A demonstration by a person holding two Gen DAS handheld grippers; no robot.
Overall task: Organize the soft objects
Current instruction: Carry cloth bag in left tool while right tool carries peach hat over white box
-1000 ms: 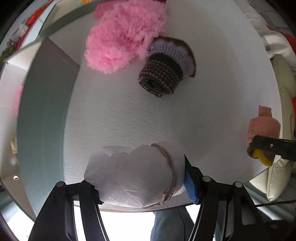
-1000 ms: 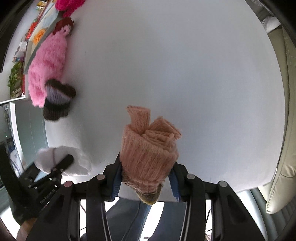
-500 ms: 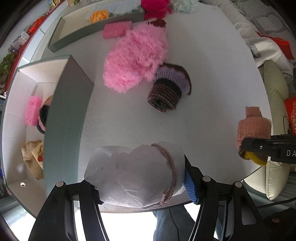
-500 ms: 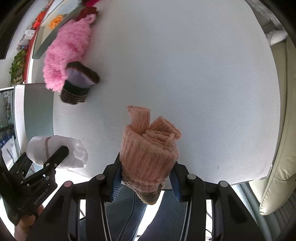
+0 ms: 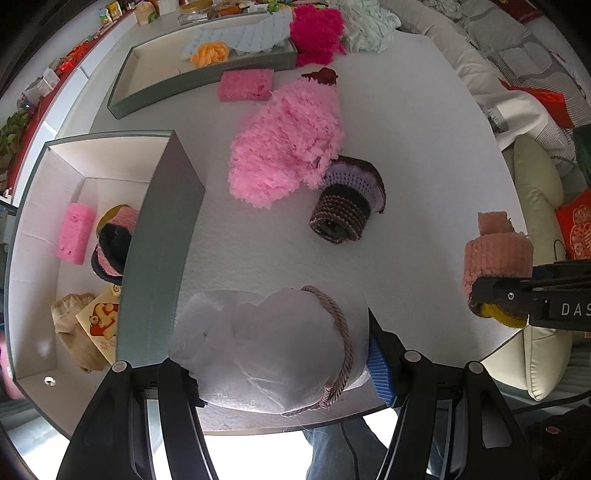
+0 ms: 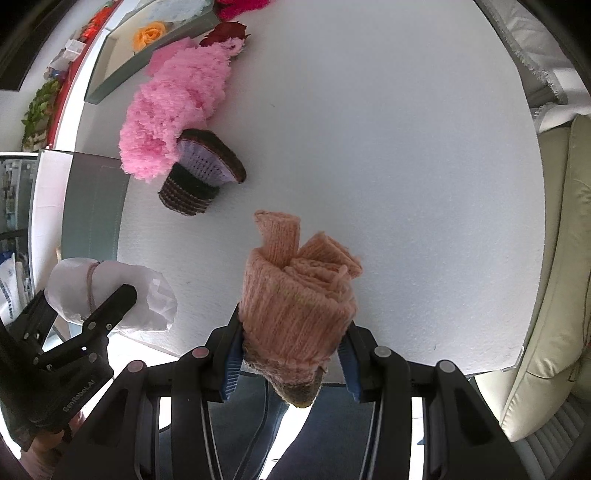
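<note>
My left gripper (image 5: 280, 365) is shut on a white drawstring pouch (image 5: 266, 343) with a pink cord, held above the table's near edge beside a grey box (image 5: 159, 236). My right gripper (image 6: 291, 350) is shut on a rolled peach knitted sock (image 6: 299, 295), held above the near edge; it also shows in the left wrist view (image 5: 495, 254). A fluffy pink item (image 5: 288, 140) and a brown-purple crocheted cupcake (image 5: 347, 201) lie mid-table. The pouch also shows in the right wrist view (image 6: 110, 291).
The grey box holds a pink sponge (image 5: 74, 232), a dark knitted item (image 5: 110, 243) and a beige pouch (image 5: 74, 328). A grey tray (image 5: 177, 85) at the back holds an orange flower (image 5: 210, 53). A pink sponge (image 5: 245, 85) and magenta fluff (image 5: 317, 33) lie nearby. Cushions (image 6: 554, 258) lie right.
Both grippers have risen and drawn back from the table with their loads, so more of the table, box and tray shows. The objects on the table have not moved.
</note>
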